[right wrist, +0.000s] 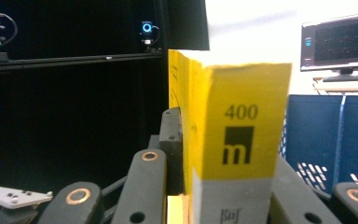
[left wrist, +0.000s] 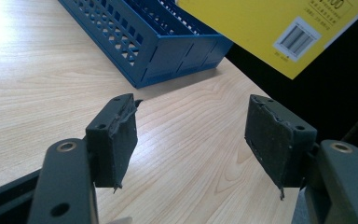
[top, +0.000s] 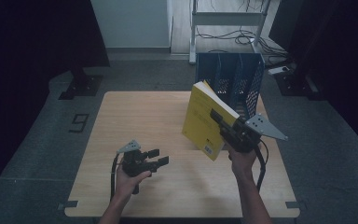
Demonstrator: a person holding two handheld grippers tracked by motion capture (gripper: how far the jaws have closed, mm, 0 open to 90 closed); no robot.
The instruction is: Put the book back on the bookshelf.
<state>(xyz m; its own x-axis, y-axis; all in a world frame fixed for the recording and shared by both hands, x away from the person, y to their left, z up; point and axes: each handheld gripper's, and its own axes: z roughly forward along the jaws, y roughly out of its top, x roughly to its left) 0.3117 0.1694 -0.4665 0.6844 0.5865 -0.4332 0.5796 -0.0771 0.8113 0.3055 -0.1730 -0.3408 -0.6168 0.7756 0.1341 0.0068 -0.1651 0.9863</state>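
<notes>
My left tool (top: 154, 157) hangs low over the near-left part of the worktop (top: 135, 121), jaws apart with nothing between them; in the left gripper view I see bare wood between the pads (left wrist: 121, 140), so that hand is idle for now. Moving right, the yellow book (top: 205, 122) is off the worktop, held upright and tilted in the air near the right side, just in front of the blue file rack (top: 230, 79) that stands at the far right edge. My right tool (top: 220, 122) is clamped on the book: in the right gripper view the jaws sit tight on either side of the yellow book (right wrist: 237, 135), spine facing the camera, with the blue rack (right wrist: 326, 135) behind it to the right. So, as I judge it: pick-up done, grip looks firm, book lifted clear. Left to do: carry it over the rack, line the spine up with one of the slots, lower it in, let go. Which slot I can't tell yet; the rack's compartments look empty from the high view, though part is hidden behind the book. I'd call it about halfway, the placing part all ahead.
</notes>
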